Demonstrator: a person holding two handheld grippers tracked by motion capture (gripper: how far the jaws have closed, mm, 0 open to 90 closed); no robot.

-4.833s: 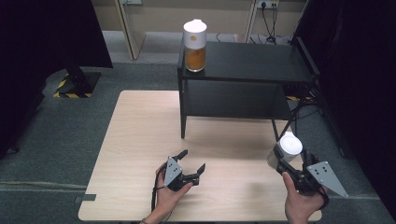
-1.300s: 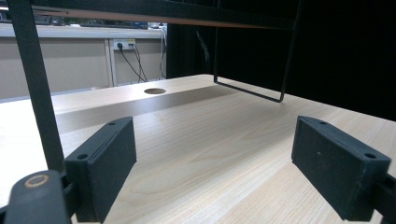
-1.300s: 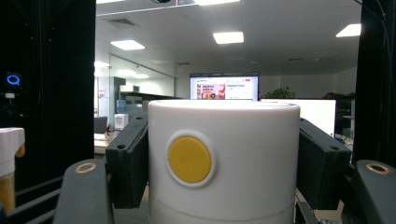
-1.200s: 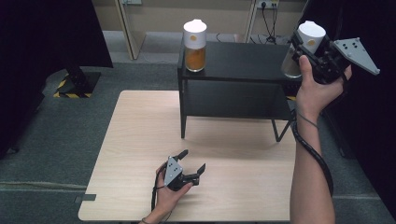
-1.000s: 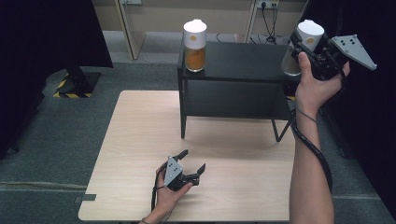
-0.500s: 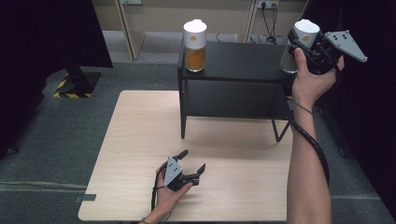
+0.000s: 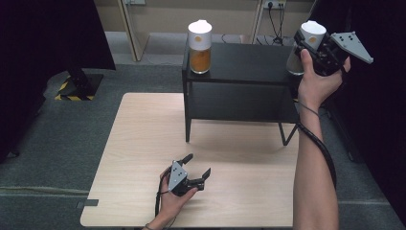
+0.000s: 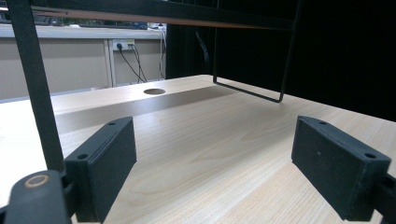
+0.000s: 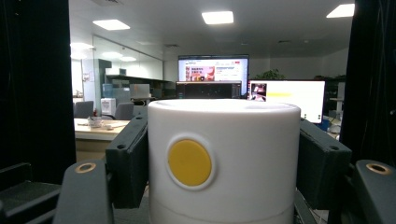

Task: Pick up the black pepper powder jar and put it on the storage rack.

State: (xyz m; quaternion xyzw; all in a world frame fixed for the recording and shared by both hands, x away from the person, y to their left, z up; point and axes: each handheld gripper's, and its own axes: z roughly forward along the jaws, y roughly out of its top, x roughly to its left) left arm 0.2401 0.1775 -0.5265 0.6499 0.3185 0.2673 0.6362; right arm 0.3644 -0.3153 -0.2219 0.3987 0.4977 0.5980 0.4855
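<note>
- The right gripper (image 7: 313,45) is clamped on a white-lidded jar (image 7: 306,48) at the black shelf's (image 7: 244,62) far right end.
- It looks not yet let go.
- The left gripper (image 7: 197,165) rests near, jaws apart, holding nothing.
- An orange-filled jar (image 7: 200,46) already stands at the left.
</note>
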